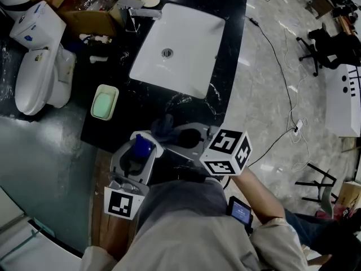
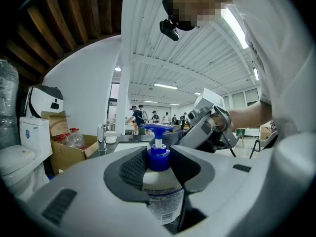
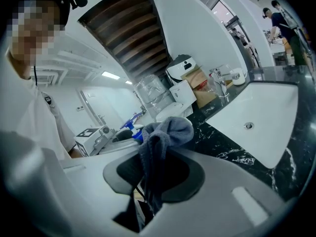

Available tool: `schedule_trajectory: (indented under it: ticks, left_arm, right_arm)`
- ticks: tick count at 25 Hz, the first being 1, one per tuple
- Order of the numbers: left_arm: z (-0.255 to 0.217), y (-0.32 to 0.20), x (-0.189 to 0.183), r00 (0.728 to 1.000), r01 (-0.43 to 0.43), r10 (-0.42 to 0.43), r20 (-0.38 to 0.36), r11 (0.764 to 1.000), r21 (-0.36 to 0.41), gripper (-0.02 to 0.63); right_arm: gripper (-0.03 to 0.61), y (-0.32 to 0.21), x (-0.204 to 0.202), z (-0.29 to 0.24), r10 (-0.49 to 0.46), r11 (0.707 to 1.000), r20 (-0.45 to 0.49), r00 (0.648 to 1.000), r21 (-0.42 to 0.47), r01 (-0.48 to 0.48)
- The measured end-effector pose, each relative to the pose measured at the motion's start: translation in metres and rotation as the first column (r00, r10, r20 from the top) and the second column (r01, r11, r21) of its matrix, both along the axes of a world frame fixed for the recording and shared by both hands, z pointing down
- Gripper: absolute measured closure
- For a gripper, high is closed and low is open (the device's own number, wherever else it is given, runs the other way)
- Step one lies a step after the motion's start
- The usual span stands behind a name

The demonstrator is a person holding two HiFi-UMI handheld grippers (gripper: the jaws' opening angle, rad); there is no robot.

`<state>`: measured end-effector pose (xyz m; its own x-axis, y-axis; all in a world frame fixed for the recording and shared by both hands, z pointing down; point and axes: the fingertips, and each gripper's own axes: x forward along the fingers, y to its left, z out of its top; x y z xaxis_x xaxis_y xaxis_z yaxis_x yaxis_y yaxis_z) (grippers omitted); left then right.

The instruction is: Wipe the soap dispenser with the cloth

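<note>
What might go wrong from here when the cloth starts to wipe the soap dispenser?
1. The left hand-held gripper seems to hold the soap dispenser just past the front edge of the counter. A hard sideways push from the cloth might slip it out, and it would drop.
2. Wiping over the blue pump head may press it and release soap.
3. The right hand-held gripper pinches only part of the cloth, so rubbing may pull it free.

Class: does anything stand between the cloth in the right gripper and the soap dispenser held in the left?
Nothing visible does. The cloth in the right gripper is close beside the soap dispenser, by its blue pump. Only the left gripper covers the dispenser's sides with its own jaws.
</note>
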<state>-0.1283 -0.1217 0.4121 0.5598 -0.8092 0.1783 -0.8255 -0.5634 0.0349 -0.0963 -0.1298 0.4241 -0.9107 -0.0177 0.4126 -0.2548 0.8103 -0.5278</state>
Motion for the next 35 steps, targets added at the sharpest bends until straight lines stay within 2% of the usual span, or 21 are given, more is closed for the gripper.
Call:
schedule_trajectory:
  ticks: [12,17,24,35]
  left_arm:
    - [-0.001,-0.001,0.000,1.000,0.001,-0.001,-0.004,1.000,-0.003,0.472]
    - [0.000,0.000,0.001,1.000,0.000,0.000,-0.003,1.000,-0.002,0.471]
    - [-0.001,-0.001,0.002,1.000,-0.016,0.016,-0.011,1.000,0.025,0.472]
    - [0.000,-0.003,0.002,1.000,-0.003,0.003,-0.022,1.000,0.020,0.472]
  right_arm:
    - [0.505,0.000,0.000,-0.018,-0.002,1.000,0.049,0.999,0.012,0.001]
    - [0.505,0.004,0.000,-0.022,-0.025,0.998,0.049,0.999,0.050,0.023]
    - [0.505,0.003,0.000,-0.021,-0.007,0.999,0.064,0.998,0.036,0.004]
    - [0.505,0.001,0.000,-0.027,0.002,0.999,0.093,0.996,0.037,-0.006]
